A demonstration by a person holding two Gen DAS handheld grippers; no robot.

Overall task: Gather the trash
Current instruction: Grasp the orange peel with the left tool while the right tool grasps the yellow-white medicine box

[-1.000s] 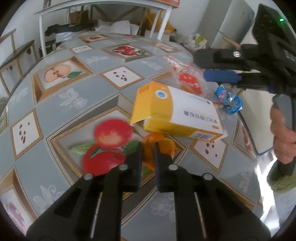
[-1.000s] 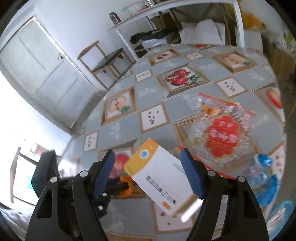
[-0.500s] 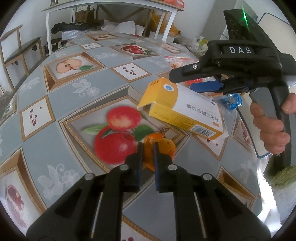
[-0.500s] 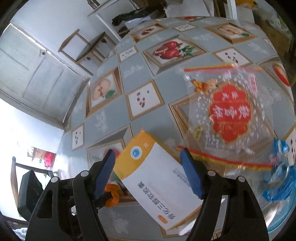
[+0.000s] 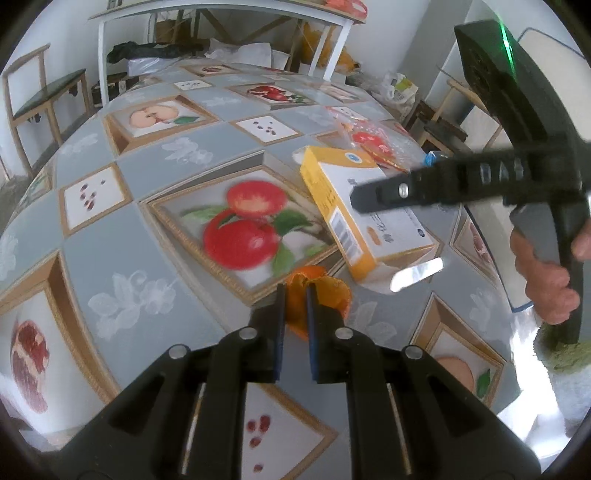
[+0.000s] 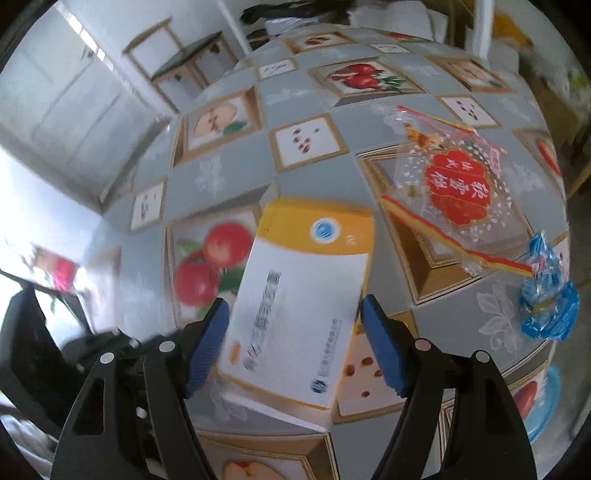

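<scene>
My left gripper (image 5: 295, 291) is shut on a piece of orange peel (image 5: 328, 295), held just above the fruit-print tablecloth (image 5: 110, 240). A yellow and white carton (image 5: 354, 199) lies flat on the cloth up and to the right of it. My right gripper (image 6: 295, 304) points steeply down over that carton (image 6: 295, 295), open, one blue pad on each long side and close to its edges. In the left wrist view one of its fingers (image 5: 388, 190) crosses above the carton, with a hand (image 5: 546, 291) on the handle.
A clear bag with a red print (image 6: 454, 184) lies past the carton, and a crumpled blue wrapper (image 6: 550, 306) sits at the table's right edge. A blue plate (image 6: 550, 402) shows low right. A wooden chair (image 5: 44, 96) and a white table (image 5: 221, 7) stand beyond.
The right gripper has tipped down and sunk over the carton, so its pads now flank it. The left gripper has drawn the peel away from the carton.
</scene>
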